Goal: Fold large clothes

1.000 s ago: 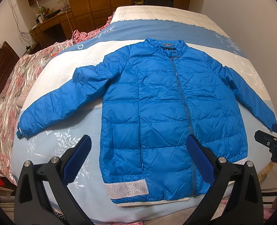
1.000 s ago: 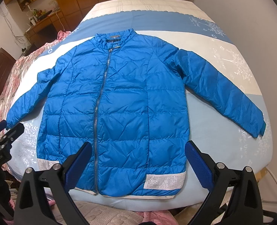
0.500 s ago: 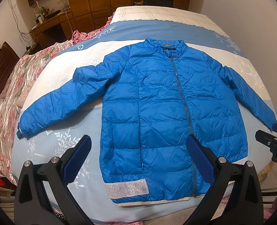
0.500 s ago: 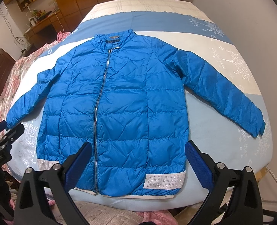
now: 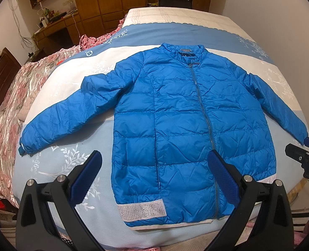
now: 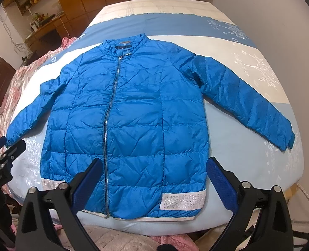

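Note:
A blue quilted jacket [image 5: 183,125] [image 6: 129,121] lies flat and zipped on the bed, front up, collar far from me, both sleeves spread outward. Sparkly white bands mark its hem. My left gripper [image 5: 154,167] hovers open above the hem's left half with nothing between its fingers. My right gripper [image 6: 154,171] hangs open over the hem's right half, also holding nothing. Each gripper shows at the edge of the other's view: the right gripper [image 5: 305,156], the left gripper [image 6: 1,156].
The bed [image 5: 74,163] carries a light blue and white cover with leaf prints. A pink floral quilt [image 5: 12,108] is heaped along its left side. Wooden cabinets and a cluttered desk [image 5: 56,25] stand at the back left. A white wall [image 6: 280,21] runs close on the right.

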### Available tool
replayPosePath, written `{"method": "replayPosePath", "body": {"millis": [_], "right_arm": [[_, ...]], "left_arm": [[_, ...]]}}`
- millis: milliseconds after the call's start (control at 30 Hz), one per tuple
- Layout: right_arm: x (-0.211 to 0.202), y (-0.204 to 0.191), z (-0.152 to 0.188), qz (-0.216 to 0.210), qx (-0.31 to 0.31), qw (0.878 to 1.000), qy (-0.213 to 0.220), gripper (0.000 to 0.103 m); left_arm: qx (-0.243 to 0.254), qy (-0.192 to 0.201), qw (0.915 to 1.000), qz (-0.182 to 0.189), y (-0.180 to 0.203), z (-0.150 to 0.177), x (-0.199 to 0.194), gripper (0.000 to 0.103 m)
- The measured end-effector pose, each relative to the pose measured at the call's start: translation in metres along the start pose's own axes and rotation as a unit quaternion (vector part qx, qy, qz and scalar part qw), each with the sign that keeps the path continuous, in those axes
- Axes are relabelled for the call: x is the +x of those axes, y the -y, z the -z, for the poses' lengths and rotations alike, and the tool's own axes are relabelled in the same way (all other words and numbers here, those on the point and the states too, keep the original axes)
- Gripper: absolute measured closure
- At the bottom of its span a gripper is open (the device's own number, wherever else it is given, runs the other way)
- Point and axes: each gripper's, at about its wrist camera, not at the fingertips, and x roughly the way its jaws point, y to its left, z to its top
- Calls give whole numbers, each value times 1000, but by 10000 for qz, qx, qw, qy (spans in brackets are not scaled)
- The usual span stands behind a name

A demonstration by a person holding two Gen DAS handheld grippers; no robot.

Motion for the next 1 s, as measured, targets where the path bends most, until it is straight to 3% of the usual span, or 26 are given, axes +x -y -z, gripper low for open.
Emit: {"method": "replayPosePath", "body": {"millis": [267, 367, 467, 533, 700, 833, 1000], "right_arm": [[-2, 7, 4, -115, 54, 9999, 81, 4], [-3, 18, 5, -219, 86, 9993, 301, 4], [-2, 46, 5, -274, 206, 9978, 562, 4], [4, 73, 4, -245, 459, 9974, 504, 4], [9, 179, 1, -171, 1455, 9876, 566, 4], [16, 291, 2, 27, 2305, 9713, 589, 4], [40, 414, 9, -127, 3083, 9507, 316, 5]], "left_arm": [[116, 38, 9999, 54, 5, 0, 0, 3], [152, 46, 9998, 130, 12, -3, 4, 3], [198, 5, 9996, 209, 24, -8, 15, 3], [248, -57, 9992, 321, 39, -16, 24, 3], [690, -27, 9964, 498, 92, -37, 39, 3], [898, -4, 9923, 853, 153, -67, 54, 3], [1263, -17, 9870, 990, 235, -98, 80, 3]]}}
